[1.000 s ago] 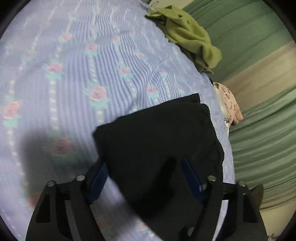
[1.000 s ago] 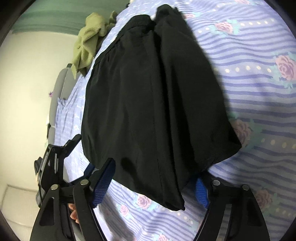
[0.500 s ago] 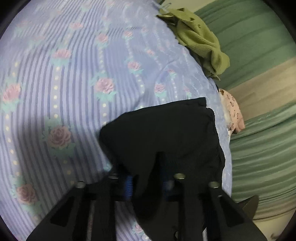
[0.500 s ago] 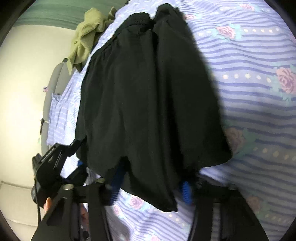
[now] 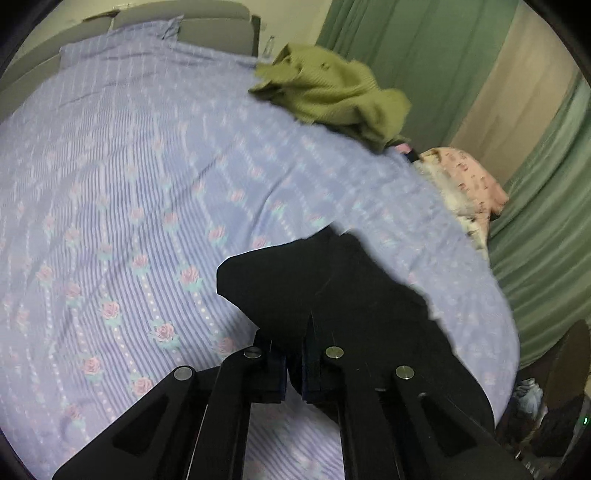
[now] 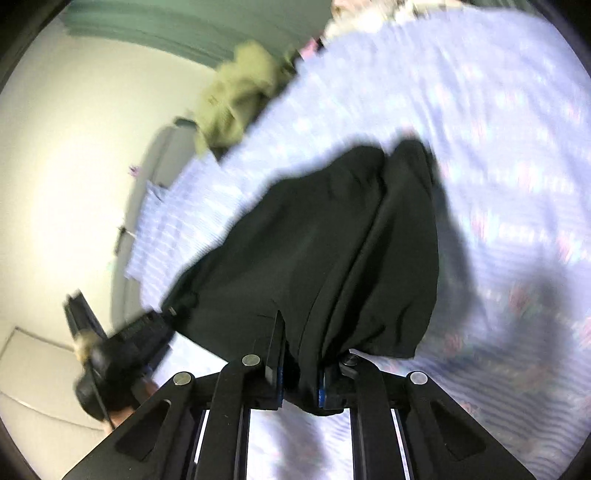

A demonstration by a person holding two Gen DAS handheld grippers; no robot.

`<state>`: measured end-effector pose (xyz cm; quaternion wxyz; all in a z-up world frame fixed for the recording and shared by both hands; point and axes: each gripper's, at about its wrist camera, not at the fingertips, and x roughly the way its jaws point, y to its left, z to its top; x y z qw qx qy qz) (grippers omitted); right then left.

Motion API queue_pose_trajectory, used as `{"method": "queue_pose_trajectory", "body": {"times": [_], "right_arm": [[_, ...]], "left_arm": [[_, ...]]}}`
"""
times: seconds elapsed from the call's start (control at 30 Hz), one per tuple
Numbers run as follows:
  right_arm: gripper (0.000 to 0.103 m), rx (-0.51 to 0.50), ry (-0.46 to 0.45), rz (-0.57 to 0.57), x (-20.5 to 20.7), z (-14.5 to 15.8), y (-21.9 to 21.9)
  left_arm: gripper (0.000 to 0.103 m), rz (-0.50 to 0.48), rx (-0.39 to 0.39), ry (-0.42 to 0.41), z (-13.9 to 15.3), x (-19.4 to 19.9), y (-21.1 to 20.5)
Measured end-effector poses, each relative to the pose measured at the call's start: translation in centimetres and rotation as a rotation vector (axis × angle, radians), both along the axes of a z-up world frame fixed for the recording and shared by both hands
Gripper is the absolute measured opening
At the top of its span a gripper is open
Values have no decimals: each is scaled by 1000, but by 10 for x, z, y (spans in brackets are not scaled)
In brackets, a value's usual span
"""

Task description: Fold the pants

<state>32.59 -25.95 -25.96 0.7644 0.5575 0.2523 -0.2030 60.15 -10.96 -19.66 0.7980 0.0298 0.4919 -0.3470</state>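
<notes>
Lavender striped bedsheet (image 5: pixel 140 177) printed with rows of pink roses covers the bed on which the work takes place; green curtains (image 5: pixel 417 48) hang beyond it.

Black pants (image 5: pixel 325 280) lie partly raised off the sheet, directly ahead of both tools. In the left wrist view the left hand-held gripper (image 5: pixel 294 354) has its jaws drawn together on a fold of the black cloth, which runs forward and to the right from the fingertips, with a rounded corner of fabric standing out to the left. In the right wrist view the right hand-held gripper (image 6: pixel 300 363) is likewise clamped on the pants (image 6: pixel 332 240); a thick bunch of cloth is pinched between the blue-edged pads, and the rest of the garment spreads forward and upward from the jaws in long lengthwise folds. This view is blurred.

To the left of the right tool, the left hand-held gripper (image 6: pixel 147 328) shows at the pants' near left edge, its jaws hidden by blur.

Further ahead of the left tool, near the far right edge of the bed, an olive-green garment (image 5: pixel 332 92) lies crumpled. Right of it, a pink patterned cloth (image 5: pixel 469 181) hangs over the bed's side. The olive garment (image 6: pixel 240 92) also shows in the right wrist view, far ahead and left. A grey headboard (image 5: pixel 207 29) sits behind the sheet.
</notes>
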Motion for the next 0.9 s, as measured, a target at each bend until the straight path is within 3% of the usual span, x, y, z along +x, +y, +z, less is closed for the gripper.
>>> {"method": "queue_pose_trajectory", "body": {"times": [0.1,0.23,0.4,0.53,0.77,0.9], "right_arm": [[13,-11,-47,-16,-14,36,-6],[13,-52,-78,10,-33,83,6],[13,-104,-100,80,-69,137,43],[13,-199,-105,150,-107,179,91],[13,-272,-135,201,-158,207,177],[13,-301,-146,236,-174,220,231]], "left_arm": [[7,12,-42,17,41,-7,7],[7,11,-66,-20,89,-28,22],[7,24,-112,-68,145,-77,69],[7,34,-142,-68,173,-115,115],[7,56,-148,-132,208,-180,216],[7,67,-104,-175,226,-206,270]]}}
